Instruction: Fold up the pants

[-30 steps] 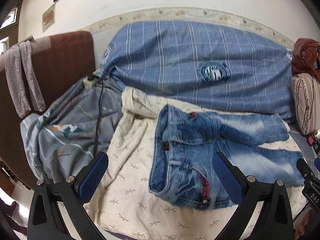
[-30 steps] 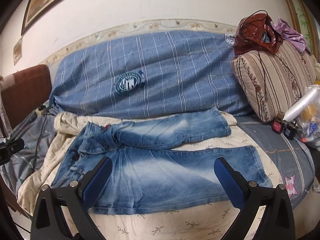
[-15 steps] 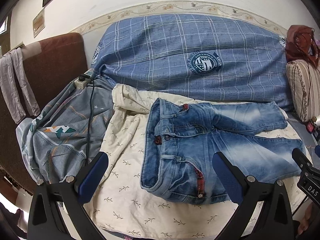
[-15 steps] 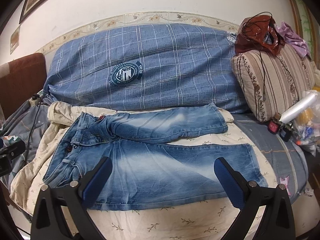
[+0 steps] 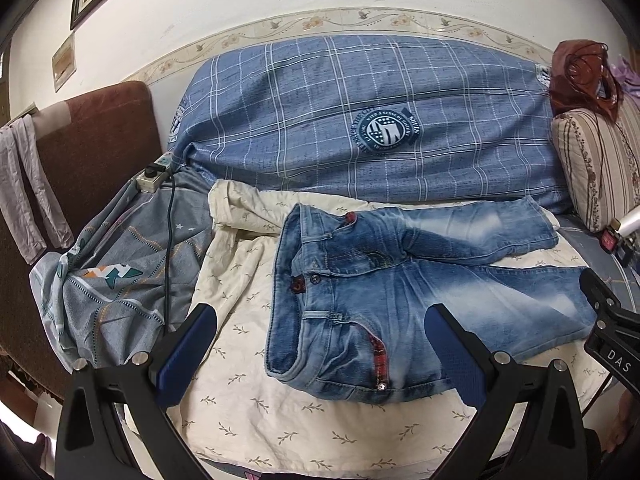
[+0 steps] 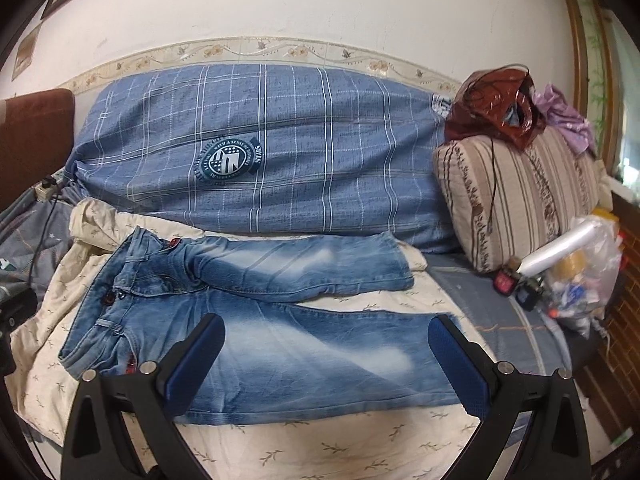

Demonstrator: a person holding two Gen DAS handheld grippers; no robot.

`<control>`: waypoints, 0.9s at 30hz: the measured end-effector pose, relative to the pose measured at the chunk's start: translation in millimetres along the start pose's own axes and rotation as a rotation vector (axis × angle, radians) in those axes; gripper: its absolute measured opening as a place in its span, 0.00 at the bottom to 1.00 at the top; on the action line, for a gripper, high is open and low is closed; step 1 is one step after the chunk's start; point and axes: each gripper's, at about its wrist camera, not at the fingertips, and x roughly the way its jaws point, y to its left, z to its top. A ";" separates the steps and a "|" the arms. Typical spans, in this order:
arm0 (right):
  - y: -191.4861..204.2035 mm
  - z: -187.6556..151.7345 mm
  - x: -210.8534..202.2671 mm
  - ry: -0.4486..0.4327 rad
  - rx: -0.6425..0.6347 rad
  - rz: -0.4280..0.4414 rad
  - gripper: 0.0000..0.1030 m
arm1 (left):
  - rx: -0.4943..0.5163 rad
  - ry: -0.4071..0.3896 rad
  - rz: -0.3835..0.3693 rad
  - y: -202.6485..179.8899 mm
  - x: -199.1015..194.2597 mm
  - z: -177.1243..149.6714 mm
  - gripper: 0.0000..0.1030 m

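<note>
Faded blue jeans [image 5: 384, 292] lie flat on a cream leaf-print sheet [image 5: 240, 312], waistband to the left, legs spread apart to the right. They also show in the right wrist view [image 6: 280, 344]. My left gripper [image 5: 320, 356] is open and empty, hovering above the waistband's near corner. My right gripper [image 6: 326, 360] is open and empty above the near leg. The right gripper's body shows at the right edge of the left wrist view [image 5: 608, 336].
A big blue plaid cushion [image 5: 360, 120] lies behind the jeans. A striped pillow [image 6: 516, 200] with a red bag [image 6: 492, 108] is at right, with bottles and a plastic bag [image 6: 576, 280]. A grey cloth [image 5: 112, 280], power strip [image 5: 154, 172] and cable lie at left.
Both grippers have drawn back and shifted a little, so the jeans sit lower and more central in each view. The jeans have not moved. Both grippers stay open.
</note>
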 end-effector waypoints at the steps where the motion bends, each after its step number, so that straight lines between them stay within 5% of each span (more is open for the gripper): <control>1: -0.5 0.9 -1.4 -0.002 -0.001 0.001 1.00 | 0.004 -0.002 -0.002 -1.5 -0.9 0.2 1.00; 27: -2.4 9.0 38.1 0.051 0.010 0.020 1.00 | 0.047 0.005 -0.009 -21.7 30.2 14.1 1.00</control>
